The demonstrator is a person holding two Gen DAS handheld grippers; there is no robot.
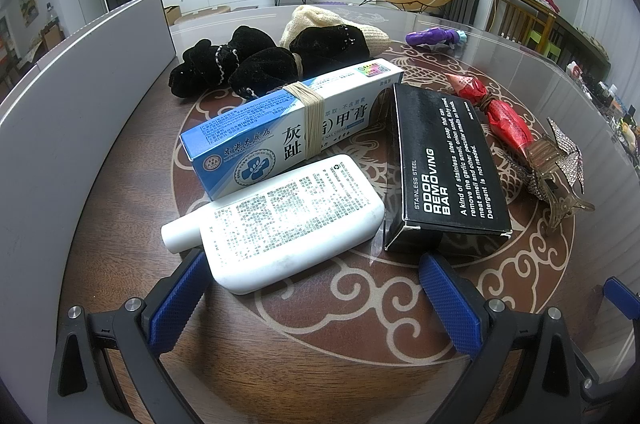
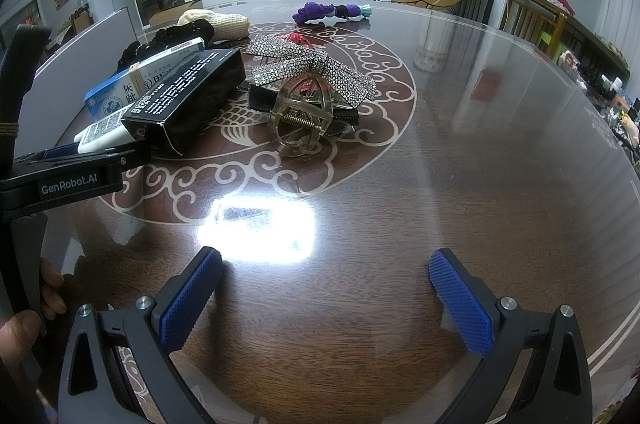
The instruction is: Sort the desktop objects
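My left gripper (image 1: 312, 300) stands with its jaws wide apart, empty, low over the table (image 1: 248, 376). My right gripper (image 2: 326, 298) is likewise spread and empty, over bare glossy tabletop with nothing between its pads.

The nearest task item is the white bottle (image 1: 280, 220). It lies flat directly ahead of the left gripper. Its long axis runs diagonally: cap end toward my near left, base toward the far right. The left blue pad (image 1: 176, 304) sits just beside the bottle's shoulder, next to the cap; the right pad (image 1: 450, 308) lies well apart from the bottle, near the corner of the black box (image 1: 444, 168).

Behind the bottle lies the blue-and-white cream box (image 1: 288, 128), bound with a rubber band, roughly parallel to it. The black box lies just beside the bottle's base end.

Judgement: the left gripper is the nearer tool for the bottle. Because the bottle lies skewed to the jaw line, I expect to rotate the gripper so the pads close across the short width. The black box leaves little clearance for the right pad.

From the right wrist view, the rhinestone hair clip (image 2: 308, 92) lies ahead and left, well apart from the right gripper.
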